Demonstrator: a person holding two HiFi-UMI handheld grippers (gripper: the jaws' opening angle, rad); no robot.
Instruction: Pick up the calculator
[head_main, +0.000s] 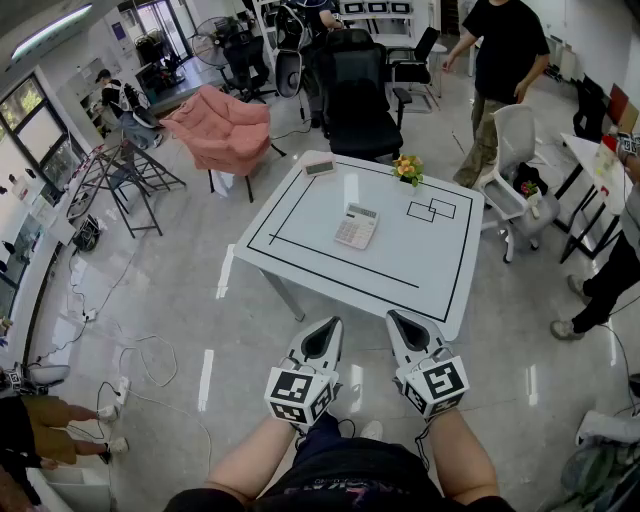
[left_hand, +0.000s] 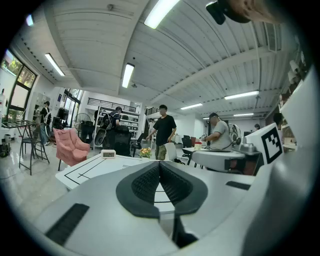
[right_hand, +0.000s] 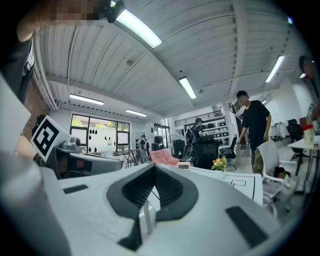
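1. Head view is showing a pink armchair (head_main: 222, 128) sitting on the floor at the far left, beyond the white table (head_main: 300, 255).
2. A small digital clock (head_main: 319, 168) is standing at the table's far left corner, outside the black taped outline.
3. The left gripper (head_main: 325, 335) is hovering over the floor just short of the table's near edge. In the left gripper view its dark pads (left_hand: 145, 182) are pressing together along one seam, with nothing between them, and are pointing toward the table.
4. The calculator (head_main: 356, 225) is lying flat, keys up, near the middle of the table inside the taped outline, well apart from both grippers.
5. A small bunch of orange flowers (head_main: 407, 169) is standing at the far edge, right of the clock.
6. The right gripper (head_main: 403, 328) is hovering beside the left one, also short of the near edge. In the right gripper view its jaws are sitting together, empty, and are facing the table.
7. A person in a black shirt (head_main: 500, 60) is standing beyond the table's far right corner, near a white chair (head_main: 515, 150).
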